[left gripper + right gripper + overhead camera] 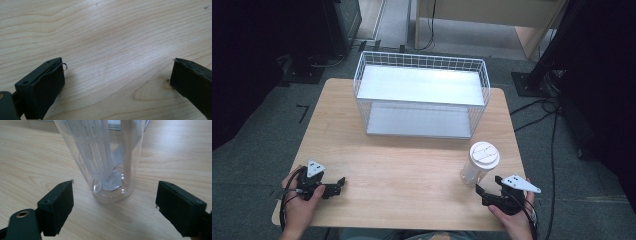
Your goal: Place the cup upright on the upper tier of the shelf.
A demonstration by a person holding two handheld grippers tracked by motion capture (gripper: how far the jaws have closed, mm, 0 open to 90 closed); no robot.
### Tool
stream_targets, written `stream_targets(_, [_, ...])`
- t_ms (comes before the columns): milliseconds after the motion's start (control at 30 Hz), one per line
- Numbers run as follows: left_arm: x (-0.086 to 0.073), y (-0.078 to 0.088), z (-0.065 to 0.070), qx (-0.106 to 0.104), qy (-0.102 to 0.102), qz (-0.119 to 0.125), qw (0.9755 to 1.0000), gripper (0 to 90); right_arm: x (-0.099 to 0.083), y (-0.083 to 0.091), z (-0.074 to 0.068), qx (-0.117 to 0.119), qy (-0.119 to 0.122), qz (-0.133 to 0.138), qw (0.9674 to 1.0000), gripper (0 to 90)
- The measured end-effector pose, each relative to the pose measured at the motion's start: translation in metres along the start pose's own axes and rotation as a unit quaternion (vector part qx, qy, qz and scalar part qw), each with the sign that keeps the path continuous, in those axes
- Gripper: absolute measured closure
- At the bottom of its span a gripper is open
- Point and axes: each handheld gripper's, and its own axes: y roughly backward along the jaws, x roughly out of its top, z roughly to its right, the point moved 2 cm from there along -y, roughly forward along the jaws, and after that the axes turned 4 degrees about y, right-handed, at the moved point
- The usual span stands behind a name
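- The right tool (486, 190) sits low over the counter (402, 170) near its front right corner, jaws spread wide and holding nothing.
- A clear cup (478, 164) with a white lid (484, 154) stands upright just ahead of that tool. In the right gripper view the cup (110, 170) is ahead of the jaws, roughly centred on the gap between them, and neither jaw touches it.
- A slotted clear insert (93, 150) and a pale strip (127, 152) show through the cup wall, reaching down toward its base.
- No brand, label or writing can be read on the cup or lid; the lid bears only moulded panels.
- The left tool (339, 184) rests near the front left corner, well apart from the cup. Its jaws are also spread, with bare wood grain (117, 62) between them.
- A white wire basket (422, 95) stands at the far side of the counter, well ahead of both tools; grey panels line it.
- Each tool carries a grey three-cornered plate on top, and a hand grips each from behind.
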Motion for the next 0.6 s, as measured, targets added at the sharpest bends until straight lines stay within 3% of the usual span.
stream_targets(300, [0.000,0.000,0.000,0.000,0.000,0.000,1.0000,0.0,0.007,-0.006,-0.015,-0.031,0.025,0.021,0.9990,14.2])
stream_targets(600, [0.000,0.000,0.000,0.000,0.000,0.000,1.0000,0.0,0.016,-0.008,-0.023,-0.034,0.027,0.049,0.9978,14.2])
